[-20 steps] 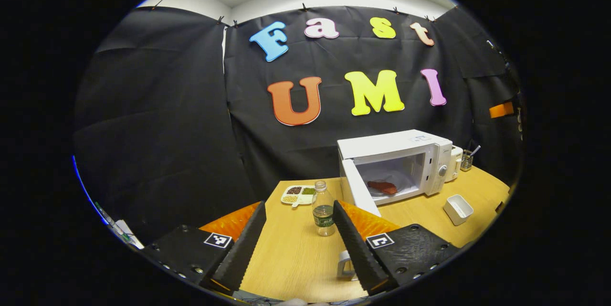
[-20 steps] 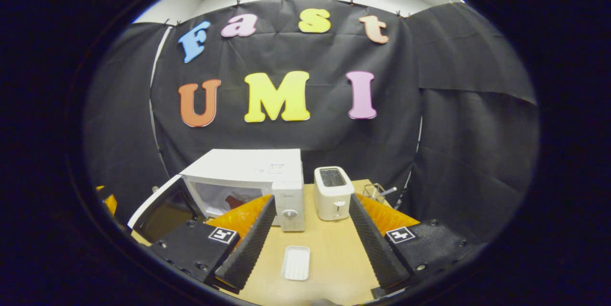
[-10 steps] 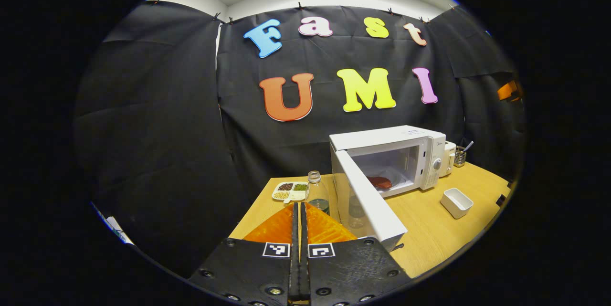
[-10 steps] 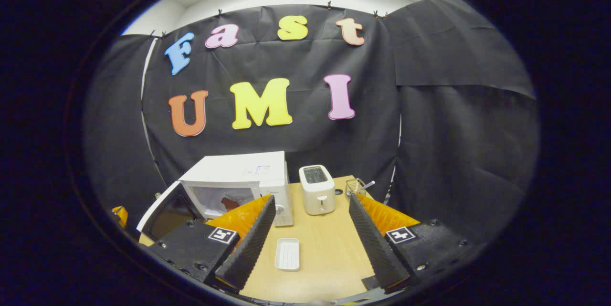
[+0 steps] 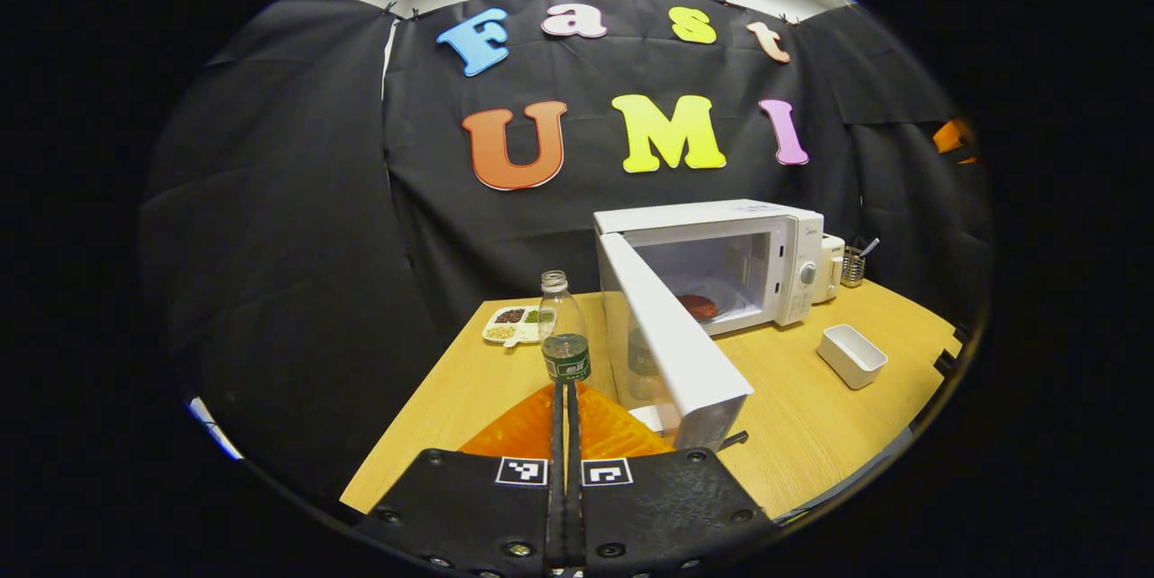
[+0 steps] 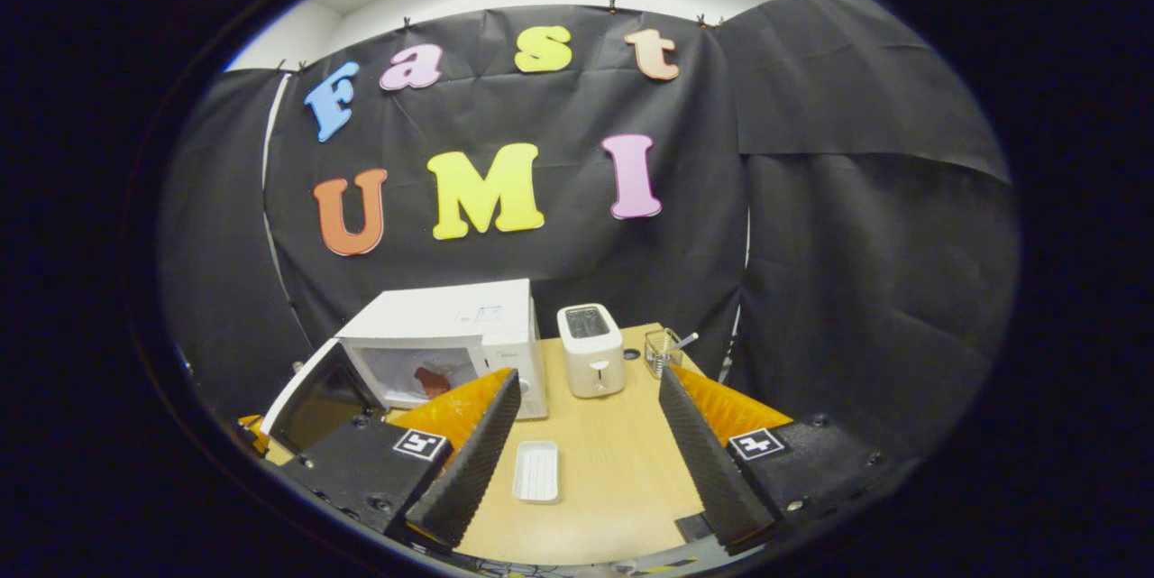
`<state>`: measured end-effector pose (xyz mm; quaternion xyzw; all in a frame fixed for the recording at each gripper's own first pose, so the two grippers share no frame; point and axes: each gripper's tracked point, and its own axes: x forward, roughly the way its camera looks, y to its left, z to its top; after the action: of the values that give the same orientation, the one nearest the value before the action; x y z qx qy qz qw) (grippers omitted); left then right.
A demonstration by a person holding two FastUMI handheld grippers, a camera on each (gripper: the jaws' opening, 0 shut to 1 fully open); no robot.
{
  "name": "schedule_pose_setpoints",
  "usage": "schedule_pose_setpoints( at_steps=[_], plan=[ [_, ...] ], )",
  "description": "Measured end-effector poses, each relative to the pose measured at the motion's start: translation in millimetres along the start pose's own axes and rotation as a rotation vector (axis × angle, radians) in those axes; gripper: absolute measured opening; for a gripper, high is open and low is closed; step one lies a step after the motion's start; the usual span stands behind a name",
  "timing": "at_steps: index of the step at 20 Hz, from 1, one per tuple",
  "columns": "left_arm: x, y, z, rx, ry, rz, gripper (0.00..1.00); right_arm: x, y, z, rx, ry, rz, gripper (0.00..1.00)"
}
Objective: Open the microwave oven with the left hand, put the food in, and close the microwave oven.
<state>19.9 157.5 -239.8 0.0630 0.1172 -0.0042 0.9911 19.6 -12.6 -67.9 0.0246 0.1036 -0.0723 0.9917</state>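
A white microwave (image 5: 721,262) stands toward the back of a wooden tabletop (image 5: 811,416), against the black cloth wall. Its door (image 5: 672,348) hangs open, swung out toward the near edge of the tabletop. Inside, on the floor of the oven, lies a piece of reddish food (image 5: 696,305), which also shows through the opening in the right gripper view (image 6: 431,380).

In the left gripper view, the left tool (image 5: 566,398) is low at the front with its two fingers pressed together, pinching nothing, just left of the door's free end. Beyond its tips stands a clear plastic bottle (image 5: 563,330) with a green label, and farther back sits a small divided dish of beans (image 5: 516,323).

To the right of the microwave stand a white toaster (image 6: 590,350) and a wire holder (image 6: 663,351) with a utensil in it. A small white rectangular container (image 5: 851,354) rests on the tabletop in front of the microwave.

In the right gripper view, the right tool (image 6: 586,434) has its fingers spread wide and empty, above that white container (image 6: 536,471).
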Motion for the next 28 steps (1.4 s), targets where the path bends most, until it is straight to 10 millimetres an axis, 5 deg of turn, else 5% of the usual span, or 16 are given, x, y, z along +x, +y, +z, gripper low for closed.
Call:
schedule_pose_setpoints(
  at_steps=[2, 3, 4, 6, 7, 8, 13, 28],
  plan=[
    [3.0, -10.8, 0.8, -0.017, 0.005, -0.017, 0.0, 2.1, -3.2, -6.9, 0.015, 0.017, 0.005, 0.99],
    [3.9, -15.4, 1.4, -0.017, 0.006, -0.022, 0.0, 3.1, -6.4, -9.9, 0.017, 0.026, 0.004, 0.91],
    [5.5, -20.7, 1.4, -0.015, 0.012, -0.026, 0.0, 4.1, -9.8, -11.3, 0.02, 0.032, 0.001, 0.99],
    [6.6, -32.0, 3.0, -0.019, 0.014, -0.043, 0.0, 4.2, -15.5, -14.2, 0.027, 0.041, -0.004, 0.99],
    [8.6, -38.8, 3.2, -0.015, 0.017, -0.053, 0.1, 4.2, -18.8, -14.9, 0.034, 0.044, -0.008, 0.99],
    [9.8, -45.0, 3.0, -0.008, 0.021, -0.064, 0.0, 4.2, -21.1, -13.9, 0.041, 0.042, -0.007, 0.99],
    [20.8, -81.1, 4.8, 0.01, 0.037, -0.123, 0.0, 12.3, -34.5, -16.3, 0.061, 0.055, -0.013, 0.99],
    [92.1, -228.5, 38.7, 0.047, 0.032, -0.277, 0.0, 59.5, -111.8, -7.5, 0.054, 0.104, -0.04, 0.99]
  ],
)
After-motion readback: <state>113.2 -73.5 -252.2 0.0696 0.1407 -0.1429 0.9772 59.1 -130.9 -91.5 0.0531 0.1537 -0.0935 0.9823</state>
